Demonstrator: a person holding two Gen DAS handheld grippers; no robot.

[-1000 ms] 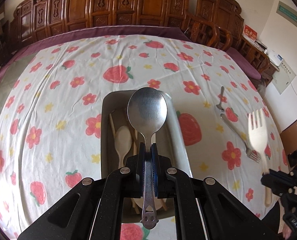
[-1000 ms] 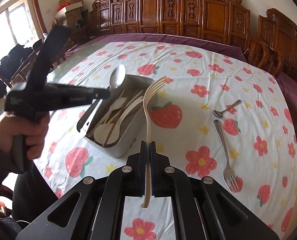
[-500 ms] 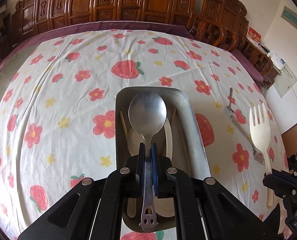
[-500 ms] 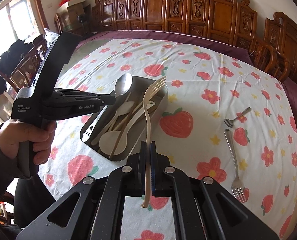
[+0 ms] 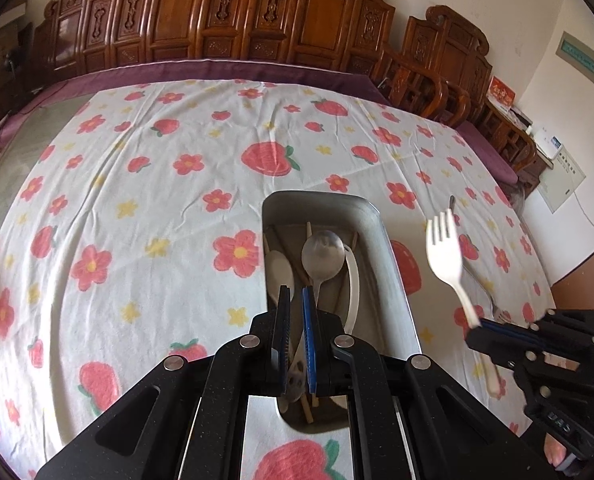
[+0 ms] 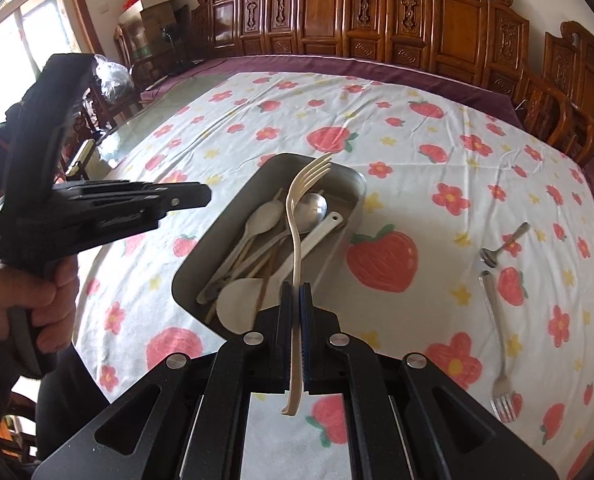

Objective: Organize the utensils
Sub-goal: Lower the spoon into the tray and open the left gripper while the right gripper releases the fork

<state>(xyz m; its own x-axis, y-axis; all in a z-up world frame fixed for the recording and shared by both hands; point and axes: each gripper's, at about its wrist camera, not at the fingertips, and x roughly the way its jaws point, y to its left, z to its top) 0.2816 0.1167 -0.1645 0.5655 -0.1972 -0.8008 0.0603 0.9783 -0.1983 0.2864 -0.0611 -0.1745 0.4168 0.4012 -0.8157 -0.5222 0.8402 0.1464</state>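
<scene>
A grey metal tray (image 5: pixel 393 264) (image 6: pixel 201 252) sits on the strawberry-print cloth with several pale spoons and chopsticks in it. The metal spoon (image 5: pixel 323 254) (image 6: pixel 313 208) lies loose on top of them. My left gripper (image 5: pixel 295 290) (image 6: pixel 207 200) hovers over the tray's left side. Its pads stand a narrow gap apart with nothing between them. My right gripper (image 6: pixel 295 286) (image 5: pixel 481 326) is shut on the handle of a cream plastic fork (image 6: pixel 297 216) (image 5: pixel 443 248). The fork's tines point up over the tray's near right part.
A metal fork (image 6: pixel 495 336) and a small metal spoon (image 6: pixel 505 242) lie on the cloth to the right of the tray. Carved wooden chairs (image 6: pixel 409 12) ring the table's far side. A person's hand (image 6: pixel 37 300) grips the left tool.
The metal spoon has left my left gripper and now lies in the tray. The left gripper has drifted toward the tray's left side. The right gripper has carried the fork closer over the tray.
</scene>
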